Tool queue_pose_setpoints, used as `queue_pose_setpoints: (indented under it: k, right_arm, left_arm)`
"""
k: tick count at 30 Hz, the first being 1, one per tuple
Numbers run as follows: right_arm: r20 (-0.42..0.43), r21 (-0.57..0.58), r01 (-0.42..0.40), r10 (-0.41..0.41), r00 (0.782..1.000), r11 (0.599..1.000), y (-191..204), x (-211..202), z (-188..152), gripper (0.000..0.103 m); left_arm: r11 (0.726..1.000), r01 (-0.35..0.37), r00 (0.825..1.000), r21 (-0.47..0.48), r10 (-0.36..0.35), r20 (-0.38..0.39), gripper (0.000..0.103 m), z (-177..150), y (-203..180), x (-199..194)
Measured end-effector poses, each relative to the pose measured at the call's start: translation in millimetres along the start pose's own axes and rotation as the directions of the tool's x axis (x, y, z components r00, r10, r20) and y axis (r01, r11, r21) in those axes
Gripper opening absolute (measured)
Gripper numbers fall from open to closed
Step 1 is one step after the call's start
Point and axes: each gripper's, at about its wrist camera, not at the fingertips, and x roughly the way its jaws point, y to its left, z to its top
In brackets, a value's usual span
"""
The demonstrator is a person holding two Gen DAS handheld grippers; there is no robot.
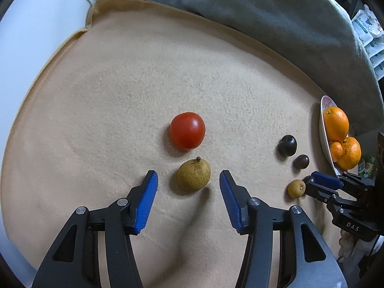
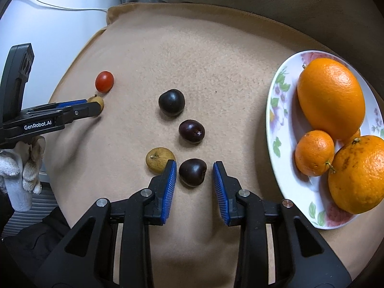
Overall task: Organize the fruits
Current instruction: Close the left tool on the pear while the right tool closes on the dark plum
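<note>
In the left wrist view my left gripper (image 1: 189, 180) is open around a speckled brown pear (image 1: 193, 174), not touching it; a red tomato (image 1: 187, 130) lies just beyond. In the right wrist view my right gripper (image 2: 195, 171) is open around a dark plum (image 2: 192, 172). Two more dark plums (image 2: 191, 130) (image 2: 171, 102) lie beyond it, and a small tan fruit (image 2: 159, 160) sits against the left finger. A floral plate (image 2: 274, 110) at right holds a large orange (image 2: 331, 98), a small mandarin (image 2: 314, 153) and another orange (image 2: 357, 172).
All fruit lies on a beige blanket (image 1: 120, 91) over a soft surface. A grey cushion (image 1: 264, 12) borders the back. A white cable (image 2: 60, 7) runs along the far left. My gloved hand (image 2: 21, 168) holds the left gripper (image 2: 96, 106).
</note>
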Motion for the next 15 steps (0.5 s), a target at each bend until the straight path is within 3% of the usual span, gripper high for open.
queue_pose_setpoints:
  k: [8, 15]
  right_arm:
    - [-0.012, 0.003, 0.000, 0.000, 1.000, 1.000, -0.3, 2.8, 2.5, 0.033]
    - [-0.017, -0.026, 0.009, -0.009, 1.000, 1.000, 5.1, 3.7, 3.5, 0.025]
  left_arm:
    - [1.000, 0.001, 1.000, 0.004, -0.001, -0.005, 0.047, 1.8, 4.3, 2.9]
    - [1.000, -0.007, 1.000, 0.017, 0.007, -0.003, 0.031, 5.9, 5.1, 5.9]
